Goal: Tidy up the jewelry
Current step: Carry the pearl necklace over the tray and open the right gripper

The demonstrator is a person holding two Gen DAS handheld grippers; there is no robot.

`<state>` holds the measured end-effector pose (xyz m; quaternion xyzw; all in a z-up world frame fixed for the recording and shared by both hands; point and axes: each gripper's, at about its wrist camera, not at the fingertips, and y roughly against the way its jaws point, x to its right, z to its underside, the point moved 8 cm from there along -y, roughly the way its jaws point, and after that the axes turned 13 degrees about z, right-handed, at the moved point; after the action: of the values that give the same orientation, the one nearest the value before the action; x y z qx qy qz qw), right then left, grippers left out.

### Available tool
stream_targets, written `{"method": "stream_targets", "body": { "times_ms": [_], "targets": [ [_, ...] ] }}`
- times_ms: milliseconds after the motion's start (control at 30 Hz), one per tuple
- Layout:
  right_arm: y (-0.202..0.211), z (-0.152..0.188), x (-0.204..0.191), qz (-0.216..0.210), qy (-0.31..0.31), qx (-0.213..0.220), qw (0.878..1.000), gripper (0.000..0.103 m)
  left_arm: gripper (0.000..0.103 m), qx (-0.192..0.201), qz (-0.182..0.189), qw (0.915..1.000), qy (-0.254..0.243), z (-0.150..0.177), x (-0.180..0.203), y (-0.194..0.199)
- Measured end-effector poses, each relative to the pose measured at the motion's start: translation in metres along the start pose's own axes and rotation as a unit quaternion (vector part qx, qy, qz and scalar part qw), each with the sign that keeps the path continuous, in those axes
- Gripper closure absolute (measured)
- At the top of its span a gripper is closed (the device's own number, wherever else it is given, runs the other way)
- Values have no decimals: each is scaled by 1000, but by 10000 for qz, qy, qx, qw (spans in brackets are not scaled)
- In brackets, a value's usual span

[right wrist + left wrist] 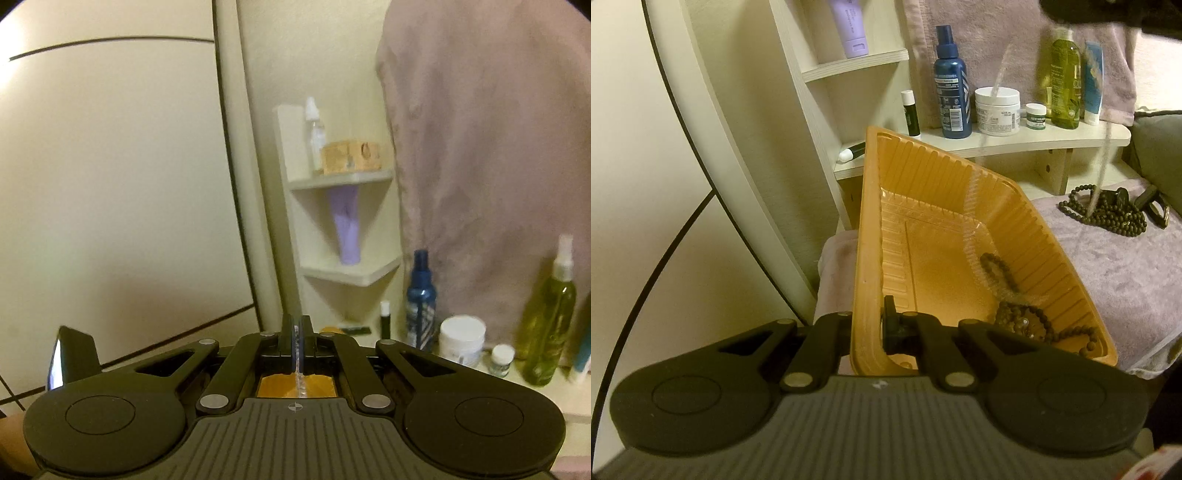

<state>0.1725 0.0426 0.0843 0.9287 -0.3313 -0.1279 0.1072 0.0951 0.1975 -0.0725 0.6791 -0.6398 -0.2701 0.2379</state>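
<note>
My left gripper (868,325) is shut on the near left rim of an orange plastic tray (923,177) and holds it tilted. Dark bead bracelets (1019,314) and a clear plastic piece lie in the tray's lower corner. My right gripper (296,343) is shut on a clear, pale bead strand (300,380) that hangs down over the tray (275,386). In the left wrist view the strand (1102,166) shows blurred, hanging from the top right. A pile of dark bead necklaces (1108,214) lies on the lilac towel (1108,266).
A cream shelf (1015,142) behind the tray holds a blue spray bottle (951,85), a white jar (997,110), a small jar (1035,117), a green bottle (1065,81) and a lip balm (910,112). A corner shelf unit (343,181) holds a lilac tube (347,229). A lilac towel hangs behind.
</note>
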Motion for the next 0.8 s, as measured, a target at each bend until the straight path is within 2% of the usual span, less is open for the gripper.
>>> {"method": "stream_targets", "body": {
  "times_ms": [133,333,500,633,700,733,767,800],
  "targets": [
    [-20,32,10,69,-132,-480,9987,102,100,1,3,10000,-1,0,0,0],
    [-38,91,26,115,-466,-1284,9906,101,100,0,7,10000,1,0,0,0],
    [-41,115,24,19,-490,-1573,9863,101,100,-3,5,10000,2,1,0,0],
    [-43,118,17,-112,-410,-1631,9857,101,100,-3,8,10000,5,1,-1,-1],
    [-43,118,16,-41,-375,-1649,9856,101,100,-5,4,10000,3,1,0,-1],
    [-43,118,17,2,-368,-1638,9858,99,100,-3,7,10000,4,1,-1,0],
    [-43,118,19,41,-385,-1625,9860,92,100,-3,8,10000,4,1,-1,0],
    [-42,118,20,70,-420,-1608,9861,75,100,-2,8,10000,1,1,-1,0]
  ]
}}
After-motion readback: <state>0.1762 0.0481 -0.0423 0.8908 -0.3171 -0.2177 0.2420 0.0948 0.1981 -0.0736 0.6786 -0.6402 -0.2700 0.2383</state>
